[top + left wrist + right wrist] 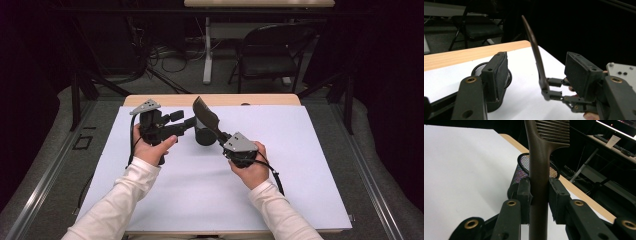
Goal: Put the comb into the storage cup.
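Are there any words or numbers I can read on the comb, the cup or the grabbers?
None: the brown comb, the black mesh cup and the grey plate on the right gripper carry no readable words or numbers.

Comb (541, 170) top cut off; mesh cup (480, 68) half hidden.

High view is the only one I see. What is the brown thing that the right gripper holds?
Observer: A comb; its teeth show above the right gripper, which is shut on the handle.
Operator: Is the dark cup beside it solid?
Observer: No, the cup is of fine mesh, open on top.
Operator: Does the left gripper hold it?
Observer: No. The left gripper has its jaws open; the cup shows behind one of them.
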Tool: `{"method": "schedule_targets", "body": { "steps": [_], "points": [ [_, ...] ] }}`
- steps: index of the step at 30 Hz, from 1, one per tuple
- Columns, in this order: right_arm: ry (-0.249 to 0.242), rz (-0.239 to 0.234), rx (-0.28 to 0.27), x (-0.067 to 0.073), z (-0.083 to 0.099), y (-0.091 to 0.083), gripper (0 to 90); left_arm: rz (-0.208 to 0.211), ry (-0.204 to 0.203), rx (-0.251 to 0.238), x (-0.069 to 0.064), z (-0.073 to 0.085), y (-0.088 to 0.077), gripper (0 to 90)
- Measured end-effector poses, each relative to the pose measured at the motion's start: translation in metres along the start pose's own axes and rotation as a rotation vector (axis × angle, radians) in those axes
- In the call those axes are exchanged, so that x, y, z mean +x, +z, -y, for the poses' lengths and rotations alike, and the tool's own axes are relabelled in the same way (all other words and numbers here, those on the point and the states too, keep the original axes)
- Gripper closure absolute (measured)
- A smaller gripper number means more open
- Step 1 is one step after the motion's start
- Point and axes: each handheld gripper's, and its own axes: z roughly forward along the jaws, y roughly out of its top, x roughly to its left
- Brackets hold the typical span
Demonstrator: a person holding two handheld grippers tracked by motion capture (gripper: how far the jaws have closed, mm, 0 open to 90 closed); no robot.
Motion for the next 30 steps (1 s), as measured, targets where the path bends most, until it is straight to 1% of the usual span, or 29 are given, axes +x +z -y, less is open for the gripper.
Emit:
{"method": "schedule_targets", "body": {
  "steps": [5,9,15,17,22,24,30],
  "points": [
    [-0.003,0.004,-0.002,0.002,0.0,0.0,73.0,-0.001,-0.015,-0.008,-0.002,-0.003,0.003,39.8],
    [-0.002,0.009,-0.002,0.002,0.0,0.0,72.9,0.005,-0.035,-0.029,-0.002,-0.004,0.005,42.2],
    [-0.005,0.02,-0.003,0.004,0.0,0.0,73.0,0.01,-0.082,-0.011,-0.002,-0.006,0.008,46.3],
    [-0.013,0.028,0.0,0.004,0.0,0.0,72.9,0.001,-0.09,-0.008,-0.001,-0.007,0.009,47.1],
    [-0.034,0.051,0.003,0.007,0.0,-0.001,73.0,0.001,-0.119,-0.009,0.002,-0.007,0.011,51.8],
    [-0.043,0.054,0.005,0.007,0.0,-0.001,73.0,0.004,-0.14,-0.008,0.003,-0.007,0.012,54.1],
    [-0.048,0.059,0.008,0.01,0.0,0.0,73.0,0.013,-0.167,-0.006,0.004,-0.008,0.014,60.8]
  ]
}}
